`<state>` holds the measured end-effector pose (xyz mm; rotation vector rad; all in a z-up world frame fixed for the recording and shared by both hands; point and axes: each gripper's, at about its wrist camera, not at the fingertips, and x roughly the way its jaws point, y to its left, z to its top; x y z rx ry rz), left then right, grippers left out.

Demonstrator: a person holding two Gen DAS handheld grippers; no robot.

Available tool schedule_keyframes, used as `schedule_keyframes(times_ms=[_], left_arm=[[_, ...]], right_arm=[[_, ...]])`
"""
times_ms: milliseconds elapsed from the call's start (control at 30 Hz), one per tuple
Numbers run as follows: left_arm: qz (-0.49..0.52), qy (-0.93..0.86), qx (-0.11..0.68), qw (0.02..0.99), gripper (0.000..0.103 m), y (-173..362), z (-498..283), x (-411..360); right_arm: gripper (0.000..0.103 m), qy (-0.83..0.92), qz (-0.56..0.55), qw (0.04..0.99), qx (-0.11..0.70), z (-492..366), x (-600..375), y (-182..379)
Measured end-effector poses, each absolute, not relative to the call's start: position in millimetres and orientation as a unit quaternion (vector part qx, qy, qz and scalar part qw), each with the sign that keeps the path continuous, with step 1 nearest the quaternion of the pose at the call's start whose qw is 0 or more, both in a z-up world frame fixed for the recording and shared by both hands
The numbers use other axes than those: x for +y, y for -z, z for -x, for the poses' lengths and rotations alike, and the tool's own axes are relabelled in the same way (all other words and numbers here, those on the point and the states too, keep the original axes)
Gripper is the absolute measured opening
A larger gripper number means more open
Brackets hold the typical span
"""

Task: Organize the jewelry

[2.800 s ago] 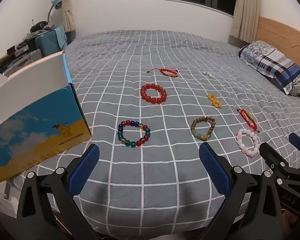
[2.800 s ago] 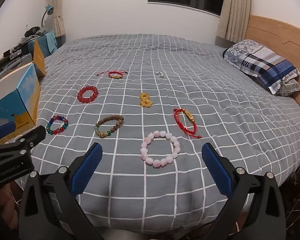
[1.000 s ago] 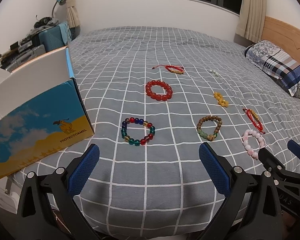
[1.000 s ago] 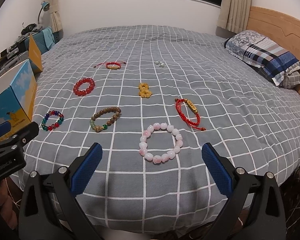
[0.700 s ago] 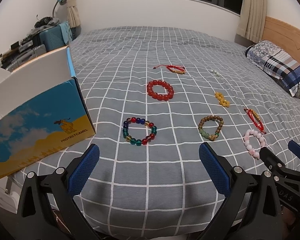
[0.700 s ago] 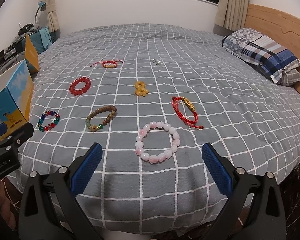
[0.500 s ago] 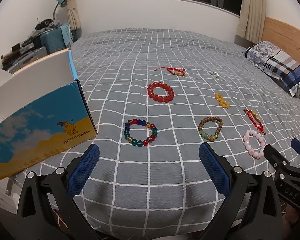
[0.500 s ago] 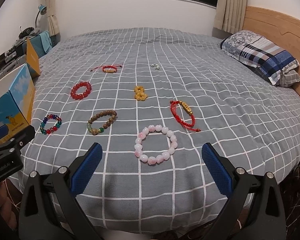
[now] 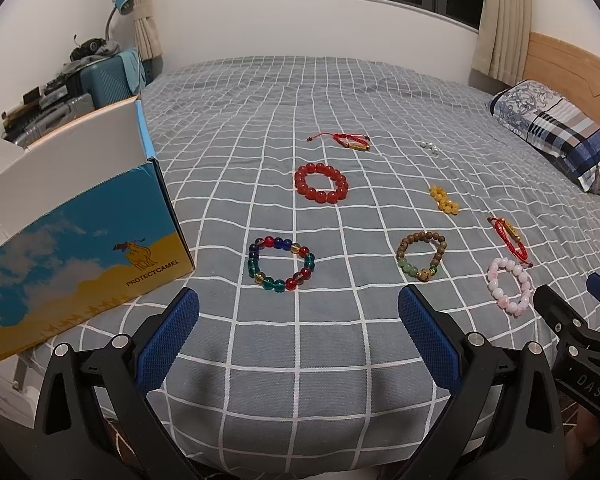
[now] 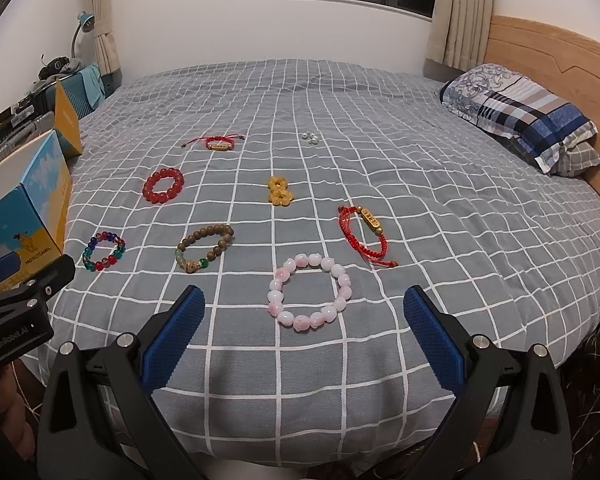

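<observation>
- Left wrist view: the left gripper (image 9: 298,328) hangs over the near edge of the bed (image 9: 340,92), jaws wide and holding nothing. The printed box (image 9: 80,240), standing open, is the landmark here. The multicolour bead bracelet (image 9: 281,263) lies just right of the box and straight ahead between the blue pads (image 9: 168,340). The red bead bracelet (image 9: 321,183) lies farther back from the box, the wooden bead bracelet (image 9: 421,255) farther right of it. The nearest piece looks like the sensible first pick: I would come down with one pad inside the ring and one outside, so that the jaws pinch a single run of beads, not the soft cover.
- Right wrist view: the right gripper (image 10: 304,326) also has its jaws wide and empty. The pink bead bracelet (image 10: 310,292) lies directly ahead, well right of the box (image 10: 24,220); the red cord bracelet (image 10: 364,236) sits just beyond it. Pressing lightly matters, since the bedding will give and round beads may roll off the pads. The left gripper's tip (image 10: 24,300) shows at the left edge, near the box, so the two should keep apart when carrying pieces boxward.
</observation>
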<state>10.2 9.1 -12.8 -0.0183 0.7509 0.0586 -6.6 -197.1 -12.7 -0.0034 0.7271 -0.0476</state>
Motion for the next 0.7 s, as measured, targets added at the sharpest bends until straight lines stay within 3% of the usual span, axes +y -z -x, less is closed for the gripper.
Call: schedule_keyframes(times_ms=[300,700], left_arm=[[0.008,-0.027,0.37,0.929,0.097,8,-14,9],[-0.007,-0.023,0.337,0.941,0.097,-61,-54,2]], right_arm=[[0.096,0.027,0.004,0.937,0.349,5,-200,2],[0.096,0.044,0.005,0.948,0.316,-21,-217,-60]])
